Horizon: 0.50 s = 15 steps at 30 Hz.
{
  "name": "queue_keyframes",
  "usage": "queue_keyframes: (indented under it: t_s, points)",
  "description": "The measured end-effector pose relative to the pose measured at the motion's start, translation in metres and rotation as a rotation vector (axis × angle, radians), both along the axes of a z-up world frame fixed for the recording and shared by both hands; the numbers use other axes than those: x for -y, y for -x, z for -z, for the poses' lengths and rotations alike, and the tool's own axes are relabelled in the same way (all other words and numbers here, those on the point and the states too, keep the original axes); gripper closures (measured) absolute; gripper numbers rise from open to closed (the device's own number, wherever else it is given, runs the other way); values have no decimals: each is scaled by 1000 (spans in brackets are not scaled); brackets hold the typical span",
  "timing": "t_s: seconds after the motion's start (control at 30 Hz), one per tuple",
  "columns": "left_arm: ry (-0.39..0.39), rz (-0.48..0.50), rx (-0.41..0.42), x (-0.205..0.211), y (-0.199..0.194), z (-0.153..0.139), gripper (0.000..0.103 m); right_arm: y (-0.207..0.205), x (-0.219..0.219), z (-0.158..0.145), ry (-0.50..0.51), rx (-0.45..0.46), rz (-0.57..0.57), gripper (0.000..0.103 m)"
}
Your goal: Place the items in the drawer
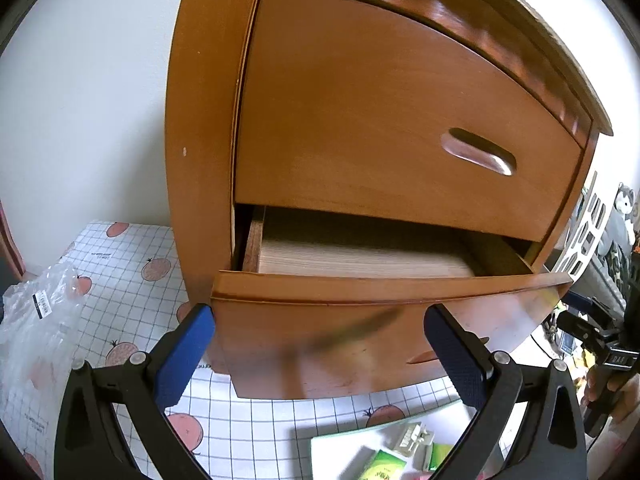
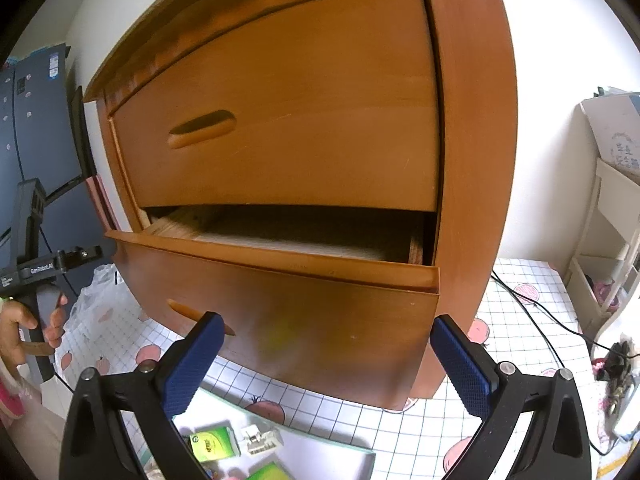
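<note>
I face a small wooden cabinet [image 1: 208, 120] standing on a checked cloth [image 1: 132, 264] printed with peaches. Its lower drawer [image 1: 360, 284] is pulled partly out; the upper drawer [image 1: 380, 120] is closed. My left gripper [image 1: 320, 354] has its jaws spread wide and holds nothing, just before the lower drawer's front. My right gripper [image 2: 326, 360] is likewise spread and empty. Below them a white tray [image 2: 320, 452] on the cloth holds a green box [image 2: 212, 444] and a white clip [image 2: 258, 440], outside the drawer.
</note>
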<state>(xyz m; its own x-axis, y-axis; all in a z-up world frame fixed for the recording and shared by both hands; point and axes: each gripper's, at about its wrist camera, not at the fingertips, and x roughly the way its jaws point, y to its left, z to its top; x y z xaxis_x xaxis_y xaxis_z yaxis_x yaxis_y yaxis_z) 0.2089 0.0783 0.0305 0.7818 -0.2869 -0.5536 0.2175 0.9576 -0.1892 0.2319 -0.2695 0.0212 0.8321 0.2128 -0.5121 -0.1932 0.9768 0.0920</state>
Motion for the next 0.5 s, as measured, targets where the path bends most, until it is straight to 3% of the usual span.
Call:
queue_keyframes:
  t_s: [0.5]
  points:
    - [28,-47,-27,-2,5,13,0,33,-7,2,-21,-2,20,0]
